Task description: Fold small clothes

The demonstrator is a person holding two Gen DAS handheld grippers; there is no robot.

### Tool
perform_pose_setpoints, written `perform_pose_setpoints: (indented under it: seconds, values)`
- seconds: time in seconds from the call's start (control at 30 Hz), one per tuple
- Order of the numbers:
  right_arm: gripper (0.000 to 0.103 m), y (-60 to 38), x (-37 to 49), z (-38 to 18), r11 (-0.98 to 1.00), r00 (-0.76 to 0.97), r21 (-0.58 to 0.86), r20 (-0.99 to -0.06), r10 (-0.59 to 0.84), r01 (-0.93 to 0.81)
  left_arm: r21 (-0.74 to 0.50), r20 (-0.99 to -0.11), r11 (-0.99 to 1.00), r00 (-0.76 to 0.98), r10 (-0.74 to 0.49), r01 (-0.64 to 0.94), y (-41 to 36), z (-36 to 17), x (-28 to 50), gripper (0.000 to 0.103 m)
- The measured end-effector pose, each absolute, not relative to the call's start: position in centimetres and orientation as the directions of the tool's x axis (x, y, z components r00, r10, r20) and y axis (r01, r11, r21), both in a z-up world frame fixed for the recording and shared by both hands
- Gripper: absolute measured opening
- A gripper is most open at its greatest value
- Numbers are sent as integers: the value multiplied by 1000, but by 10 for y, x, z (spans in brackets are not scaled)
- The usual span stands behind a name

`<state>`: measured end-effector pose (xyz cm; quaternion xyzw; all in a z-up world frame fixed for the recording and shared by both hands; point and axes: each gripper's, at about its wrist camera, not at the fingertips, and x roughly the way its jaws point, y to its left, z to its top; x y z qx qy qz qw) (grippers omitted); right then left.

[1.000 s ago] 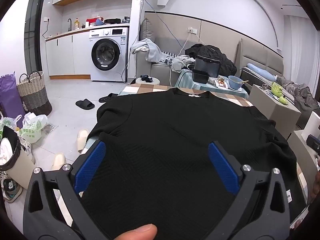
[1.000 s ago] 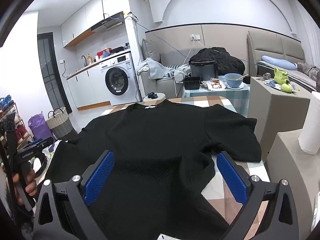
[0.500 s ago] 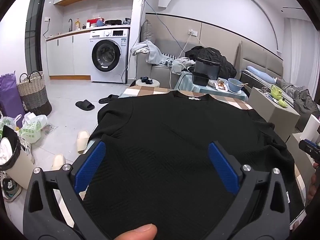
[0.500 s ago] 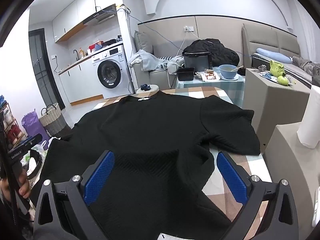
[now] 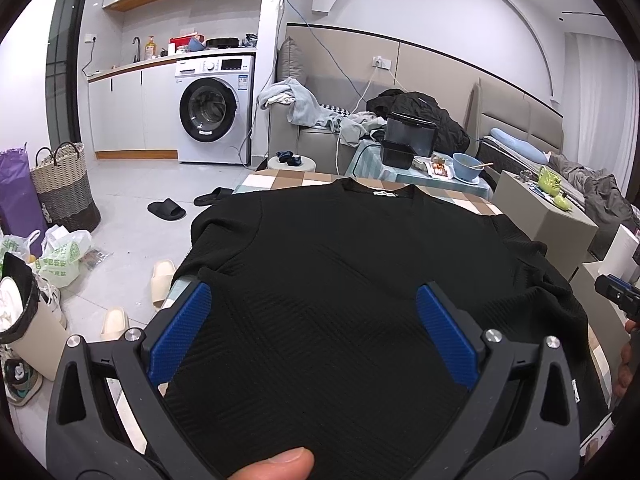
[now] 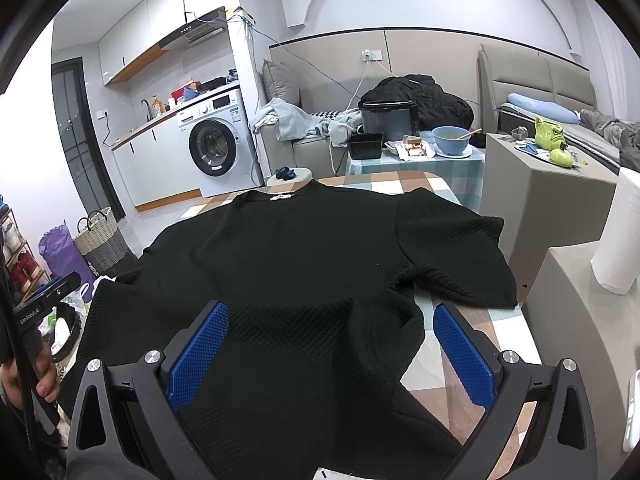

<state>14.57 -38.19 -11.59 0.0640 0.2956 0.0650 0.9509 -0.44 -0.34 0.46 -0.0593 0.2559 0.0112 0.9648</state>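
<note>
A black short-sleeved top (image 5: 340, 264) lies spread flat on a checked table (image 5: 280, 180), collar at the far end. It also shows in the right wrist view (image 6: 288, 264), with its right sleeve (image 6: 452, 256) lying out on the table (image 6: 472, 332). My left gripper (image 5: 312, 332) is open and hovers above the top's near hem, left of centre. My right gripper (image 6: 328, 352) is open above the near right part of the hem. Neither holds cloth.
A grey box (image 6: 544, 208) and a paper roll (image 6: 616, 236) stand right of the table. A side table with a blue bowl (image 6: 450, 140) stands behind it. Slippers (image 5: 166, 210), bags and a basket (image 5: 64, 188) lie on the floor to the left.
Both grippers have stayed open. The right one has drifted slightly and tilted down toward the top; the left one has barely moved.
</note>
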Motion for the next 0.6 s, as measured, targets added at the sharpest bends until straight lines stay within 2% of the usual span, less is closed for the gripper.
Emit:
perform_pose_setpoints:
  seconds: [0.6]
  values:
    - [103,-381,148,-116,982,818,164,-551,166,-89,-108,-498,993,867,-7,-53,0,-1,-2,102]
